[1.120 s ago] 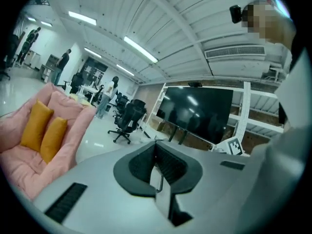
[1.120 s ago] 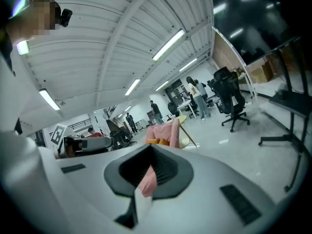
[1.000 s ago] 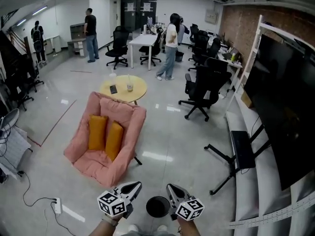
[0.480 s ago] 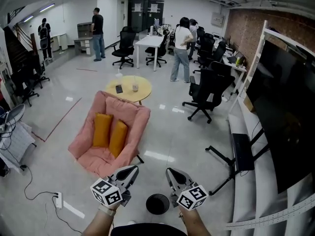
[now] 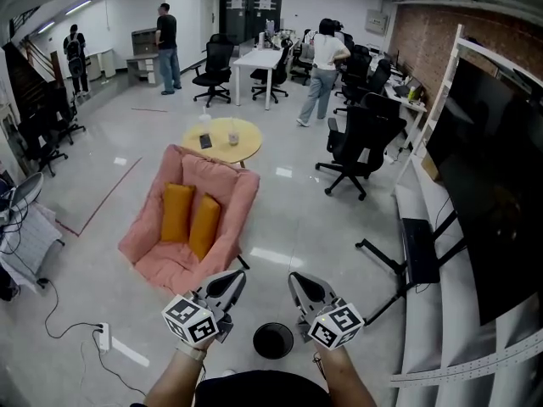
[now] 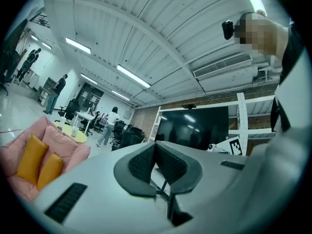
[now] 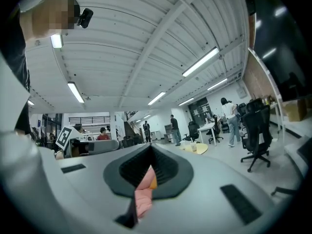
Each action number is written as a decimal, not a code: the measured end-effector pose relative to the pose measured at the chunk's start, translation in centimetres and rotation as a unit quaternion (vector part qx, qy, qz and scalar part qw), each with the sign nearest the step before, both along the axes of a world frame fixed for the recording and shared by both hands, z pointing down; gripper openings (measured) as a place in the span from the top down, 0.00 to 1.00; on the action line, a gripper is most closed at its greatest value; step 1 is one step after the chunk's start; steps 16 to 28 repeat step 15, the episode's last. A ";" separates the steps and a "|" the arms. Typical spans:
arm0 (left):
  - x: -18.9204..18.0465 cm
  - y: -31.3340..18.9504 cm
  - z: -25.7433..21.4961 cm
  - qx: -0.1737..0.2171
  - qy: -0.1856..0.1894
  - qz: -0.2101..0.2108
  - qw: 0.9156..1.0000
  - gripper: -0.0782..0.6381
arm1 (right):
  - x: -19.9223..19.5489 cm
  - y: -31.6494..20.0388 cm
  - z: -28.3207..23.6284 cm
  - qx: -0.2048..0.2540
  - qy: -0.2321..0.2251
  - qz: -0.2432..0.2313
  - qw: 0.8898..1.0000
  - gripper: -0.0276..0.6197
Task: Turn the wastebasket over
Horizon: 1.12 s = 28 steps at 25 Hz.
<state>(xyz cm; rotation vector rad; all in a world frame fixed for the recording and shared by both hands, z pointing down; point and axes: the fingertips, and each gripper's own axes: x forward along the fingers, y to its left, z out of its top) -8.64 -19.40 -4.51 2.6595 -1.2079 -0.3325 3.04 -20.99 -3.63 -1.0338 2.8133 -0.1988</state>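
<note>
The wastebasket [image 5: 273, 340] is a small round black bin standing upright on the grey floor, mouth up, just in front of the person's feet. In the head view both grippers hang above it and touch nothing. My left gripper [image 5: 232, 279] is to the basket's upper left and my right gripper [image 5: 298, 281] to its upper right. Both point roughly level into the room. In the left gripper view my left gripper [image 6: 155, 146] has its jaws together with nothing between them. My right gripper [image 7: 148, 148] is likewise shut and empty. Neither gripper view shows the basket.
A pink armchair [image 5: 191, 223] with two orange cushions stands ahead on the left, with a round yellow table [image 5: 222, 136] behind it. Black office chairs [image 5: 356, 142] and a large dark screen on a stand [image 5: 484, 185] are on the right. A power strip [image 5: 102, 337] lies on the floor at left. Several people stand far back.
Both grippers have lifted higher above the wastebasket and stayed shut. The basket has not moved on the floor, and the head view has tilted slightly.
</note>
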 end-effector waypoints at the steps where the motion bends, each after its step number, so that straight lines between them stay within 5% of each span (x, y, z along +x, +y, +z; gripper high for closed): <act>1: 0.1 0.0 -0.1 0.004 -0.006 -0.001 1.000 0.87 | 0.0 0.0 0.0 -0.001 0.000 0.000 1.000 0.94; 5: 0.3 0.2 -0.8 0.030 -0.030 -0.004 0.999 0.87 | -0.1 -0.1 -0.2 0.000 0.000 0.002 1.000 0.94; 9: 0.5 0.4 -1.9 0.045 -0.014 0.006 0.999 0.87 | -0.3 -0.1 -0.3 -0.002 0.001 0.002 1.000 0.94; 28: 0.4 0.6 -2.0 0.026 -0.005 0.024 0.999 0.87 | -0.9 0.4 -0.6 -0.003 0.001 0.000 1.000 0.94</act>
